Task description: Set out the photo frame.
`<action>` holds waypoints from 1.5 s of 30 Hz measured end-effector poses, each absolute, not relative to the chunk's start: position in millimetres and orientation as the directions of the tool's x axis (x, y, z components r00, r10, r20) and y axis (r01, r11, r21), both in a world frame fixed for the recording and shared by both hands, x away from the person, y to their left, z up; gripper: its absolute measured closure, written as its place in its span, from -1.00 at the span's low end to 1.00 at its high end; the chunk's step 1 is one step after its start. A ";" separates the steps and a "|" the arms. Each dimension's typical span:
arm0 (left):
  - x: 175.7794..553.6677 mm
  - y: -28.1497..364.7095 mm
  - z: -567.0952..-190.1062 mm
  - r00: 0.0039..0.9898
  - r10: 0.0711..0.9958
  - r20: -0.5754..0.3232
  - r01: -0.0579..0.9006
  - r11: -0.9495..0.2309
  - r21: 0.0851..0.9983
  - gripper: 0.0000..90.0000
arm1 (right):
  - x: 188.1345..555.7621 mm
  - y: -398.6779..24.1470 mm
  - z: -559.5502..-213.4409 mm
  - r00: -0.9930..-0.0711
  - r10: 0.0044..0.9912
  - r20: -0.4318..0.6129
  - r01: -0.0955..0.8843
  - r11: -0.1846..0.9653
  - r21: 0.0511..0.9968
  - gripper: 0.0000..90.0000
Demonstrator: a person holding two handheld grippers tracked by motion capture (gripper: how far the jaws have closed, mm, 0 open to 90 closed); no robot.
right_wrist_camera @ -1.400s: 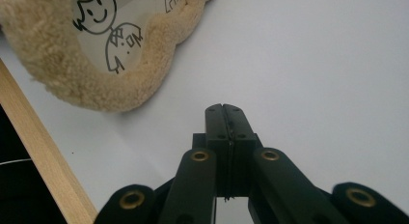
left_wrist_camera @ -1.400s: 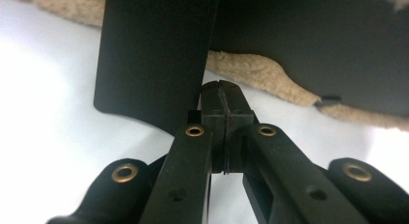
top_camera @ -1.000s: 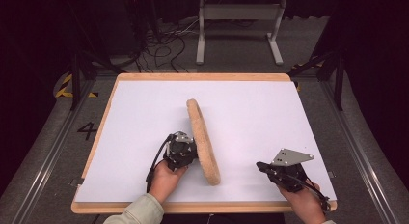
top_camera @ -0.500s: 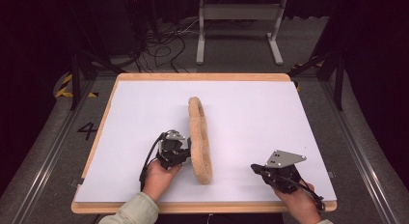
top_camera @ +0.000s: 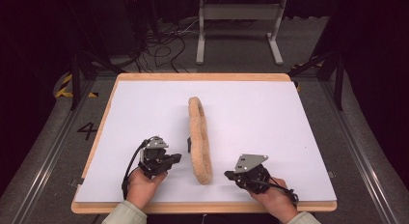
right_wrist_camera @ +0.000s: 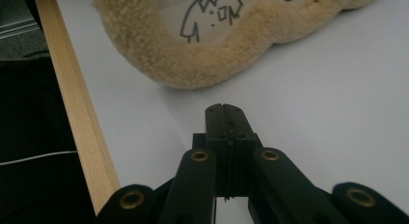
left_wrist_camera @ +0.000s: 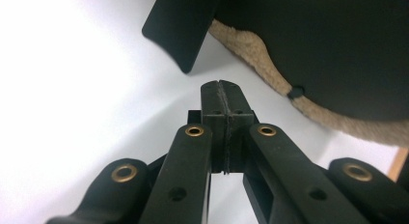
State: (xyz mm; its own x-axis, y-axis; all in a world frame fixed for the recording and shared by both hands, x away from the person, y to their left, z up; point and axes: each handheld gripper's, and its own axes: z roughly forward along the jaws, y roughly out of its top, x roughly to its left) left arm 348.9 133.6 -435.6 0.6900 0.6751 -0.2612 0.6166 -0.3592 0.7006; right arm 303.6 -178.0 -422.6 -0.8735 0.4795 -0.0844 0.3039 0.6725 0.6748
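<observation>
A person's two hands, entering from the near edge of a white worktop (top_camera: 144,113) with a pale wooden rim, each hold a black two-jaw tool on either side of a tan fleece item. At left, the left hand (top_camera: 141,186) grips the left tool (top_camera: 176,158), which points toward the fleece item and stops just short of it; a black cable loops from its body back to the wrist. Seen along its own jaws, the left tool (left_wrist_camera: 223,84) has both jaws pressed flat together with nothing between them, above bare white surface, with the item's black face and a dark flap close ahead.

At centre, the fleece item (top_camera: 199,139), a long, narrow ring-shaped cover of woolly tan pile, lies lengthwise from the middle of the worktop toward the near edge, its near end between the two tools. In the left gripper view its woolly edge (left_wrist_camera: 251,45) borders a broad black surface; in the right gripper view the fleece (right_wrist_camera: 202,64) curves around a pale lining marked with dark drawn lines.

At right, the right hand (top_camera: 277,201) holds the right tool (top_camera: 227,175), topped by a grey three-cornered plate, aimed left at the item's near end and not touching it. Its jaws (right_wrist_camera: 225,108) are likewise closed on nothing, over white surface near the wooden rim (right_wrist_camera: 72,89).
</observation>
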 end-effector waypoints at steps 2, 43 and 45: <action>345.8 137.1 -435.2 0.691 0.676 -0.255 0.613 -0.360 0.704 1.00 | 304.8 -168.6 -425.7 -0.885 0.457 -0.087 0.289 0.687 0.666 1.00; 316.4 195.7 -433.7 0.579 0.766 -0.278 0.660 -0.242 0.711 0.99 | 314.8 -75.1 -436.4 -0.956 0.284 -0.077 0.167 0.740 0.652 1.00; 314.5 197.8 -433.9 0.575 0.770 -0.276 0.661 -0.238 0.712 0.99 | 316.1 -71.0 -436.8 -0.957 0.279 -0.078 0.162 0.740 0.653 1.00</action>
